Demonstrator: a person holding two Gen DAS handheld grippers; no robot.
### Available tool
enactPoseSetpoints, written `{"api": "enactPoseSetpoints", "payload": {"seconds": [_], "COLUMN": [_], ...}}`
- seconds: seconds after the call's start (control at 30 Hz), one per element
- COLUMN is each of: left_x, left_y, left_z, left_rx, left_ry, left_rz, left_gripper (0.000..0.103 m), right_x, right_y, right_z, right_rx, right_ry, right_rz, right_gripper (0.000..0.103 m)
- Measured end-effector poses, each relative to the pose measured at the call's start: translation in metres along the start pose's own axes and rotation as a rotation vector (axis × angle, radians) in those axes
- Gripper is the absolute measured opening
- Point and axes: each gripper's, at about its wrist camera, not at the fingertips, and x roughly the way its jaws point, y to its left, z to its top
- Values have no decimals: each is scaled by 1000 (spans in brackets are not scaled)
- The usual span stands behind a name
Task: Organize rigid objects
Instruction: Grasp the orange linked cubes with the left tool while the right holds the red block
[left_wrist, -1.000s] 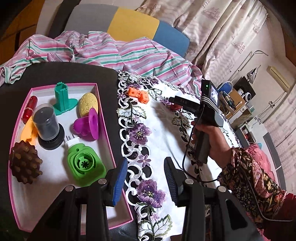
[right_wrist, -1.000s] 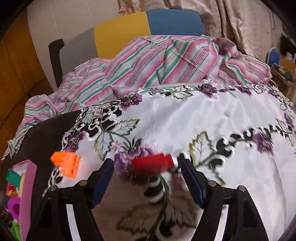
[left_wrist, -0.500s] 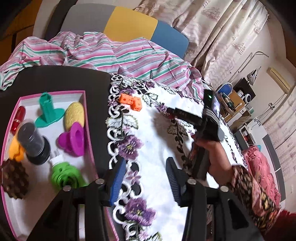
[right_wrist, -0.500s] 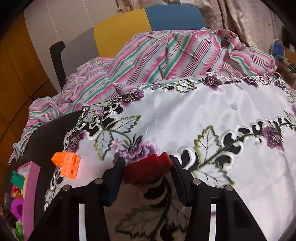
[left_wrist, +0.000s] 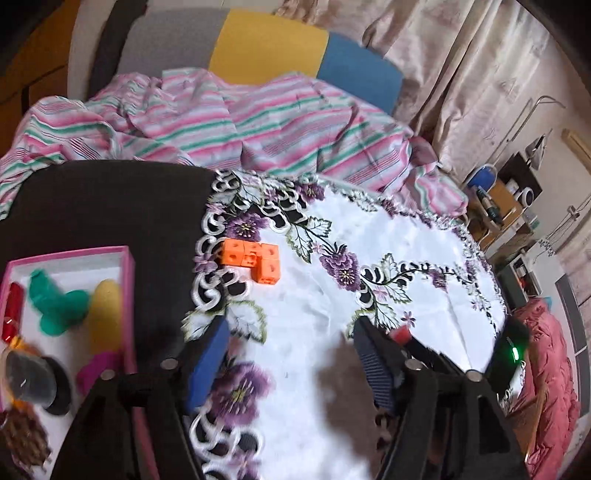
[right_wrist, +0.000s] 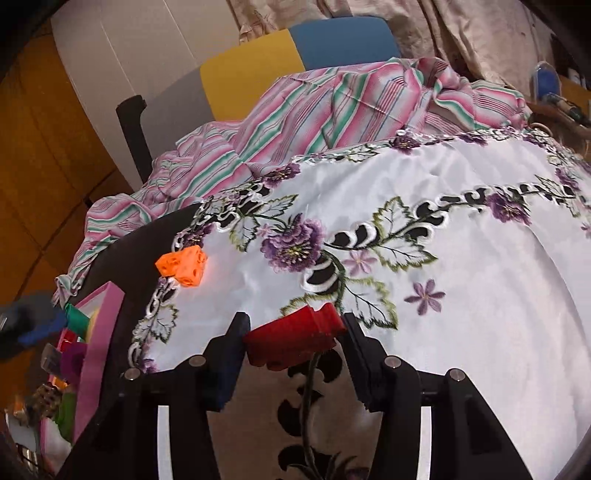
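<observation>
My right gripper (right_wrist: 295, 347) is shut on a red plastic block (right_wrist: 293, 341) and holds it above the embroidered white cloth (right_wrist: 461, 314). An orange cube piece (right_wrist: 183, 266) lies on the cloth to the left; in the left wrist view it (left_wrist: 253, 260) lies ahead of my left gripper (left_wrist: 288, 354), which is open and empty. A pink-rimmed white tray (left_wrist: 127, 280) at the left holds a green piece (left_wrist: 55, 304), a yellow egg shape (left_wrist: 105, 308), a red piece (left_wrist: 11, 310) and others. The right gripper shows low at the right of the left wrist view (left_wrist: 406, 343).
A striped pink and green sheet (left_wrist: 236, 122) lies bunched beyond the table's far edge, before a yellow and blue chair back (left_wrist: 295, 51). The dark table top (left_wrist: 96, 206) shows left of the cloth. Shelves with clutter (left_wrist: 509, 206) stand at the right.
My right gripper closed on the red block and lifted it off the cloth. My left gripper swung forward and right, so the tray slid to the left edge of its view.
</observation>
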Motion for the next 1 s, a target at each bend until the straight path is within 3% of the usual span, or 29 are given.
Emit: {"api": "enactPoseSetpoints", "payload": {"seconds": [0.2,0.43,0.67,0.73,1.0], "left_x": [44,85,106,110,102], "left_y": [6,7,9,12,16], "left_z": [20,39,43,42,33], "left_rx": [-49,62,111,103,74], "left_ry": [47,52,44,45,26], "left_rz": [52,222,251,239,178], "left_gripper": [75,78,76,62,61], "right_x": [7,8,9,8,9], "right_y": [-14,-17,-19,-18,-17], "right_z": [-6,-9,-10,-11,-11], "right_rx": [58,72,77,73,67], "right_ry": [12,2,-7,-8,-11], "right_rz": [12,21,28,23,16], "right_gripper": [51,51,51,51,51]}}
